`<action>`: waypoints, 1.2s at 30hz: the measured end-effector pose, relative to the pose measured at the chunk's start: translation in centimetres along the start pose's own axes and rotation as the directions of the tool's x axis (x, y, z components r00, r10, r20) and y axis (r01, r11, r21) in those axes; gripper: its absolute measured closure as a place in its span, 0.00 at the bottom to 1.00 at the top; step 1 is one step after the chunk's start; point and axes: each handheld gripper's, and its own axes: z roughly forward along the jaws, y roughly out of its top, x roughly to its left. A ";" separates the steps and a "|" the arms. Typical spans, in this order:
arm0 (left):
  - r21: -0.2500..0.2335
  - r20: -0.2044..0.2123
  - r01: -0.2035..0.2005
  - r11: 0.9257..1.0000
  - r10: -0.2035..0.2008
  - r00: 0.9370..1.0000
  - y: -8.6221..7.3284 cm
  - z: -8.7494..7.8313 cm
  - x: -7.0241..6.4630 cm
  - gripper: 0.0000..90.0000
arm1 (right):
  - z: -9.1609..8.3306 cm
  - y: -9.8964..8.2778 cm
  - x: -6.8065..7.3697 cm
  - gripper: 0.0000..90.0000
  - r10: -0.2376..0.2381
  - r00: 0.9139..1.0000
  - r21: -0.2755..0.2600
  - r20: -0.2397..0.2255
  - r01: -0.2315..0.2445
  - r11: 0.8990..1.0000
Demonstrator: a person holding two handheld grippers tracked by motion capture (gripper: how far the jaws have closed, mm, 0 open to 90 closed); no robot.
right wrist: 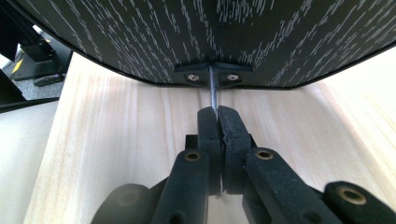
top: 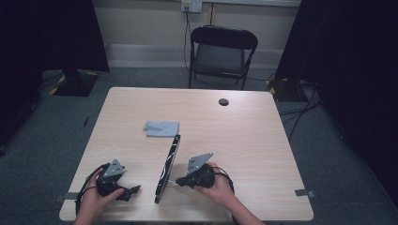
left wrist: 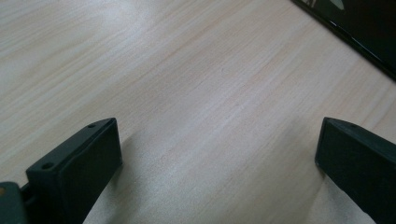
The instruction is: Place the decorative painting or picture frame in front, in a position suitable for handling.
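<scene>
Left claw (top: 133, 190) released, jaws wide apart, resting low on tabletop (top: 244, 136), just left of black panel (top: 169, 166). Panel stands on edge mid-tabletop. Right claw (right wrist: 218, 116) clenched on thin metal stand (right wrist: 213, 88) at panel's back.

Worktop (top: 244, 140): bare wood from 12 round to 5 o'clock, open passage.
Tilted black panel (top: 169, 166): stands on edge at centre, running 12 to 6 o'clock, barring crossing between the halves; right hand-held gripper (top: 177, 182) just beside it at 3 o'clock.
Blue cloth (top: 162, 128): flat at 11 o'clock, low obstacle.
Left hand-held gripper (top: 133, 190): at 7 o'clock, bare wood ahead.
</scene>
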 end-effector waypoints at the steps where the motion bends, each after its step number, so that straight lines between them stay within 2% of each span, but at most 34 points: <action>1: 0.000 0.000 0.001 1.000 -0.001 1.000 0.0 0.0 0.0 0.00 | -0.1 -0.1 -0.1 0.99 -0.001 1.000 -0.002 0.000 0.001 1.000; 18: 0.003 0.000 -0.001 1.000 0.001 1.000 0.0 0.0 0.0 0.00 | -3.9 -3.1 -2.5 0.98 0.059 0.996 -0.027 0.062 -0.057 0.998; 36: 0.002 -0.001 0.000 1.000 0.000 1.000 0.0 0.0 0.0 0.00 | -6.8 -5.3 -4.5 0.96 0.090 0.990 -0.034 0.109 -0.087 0.996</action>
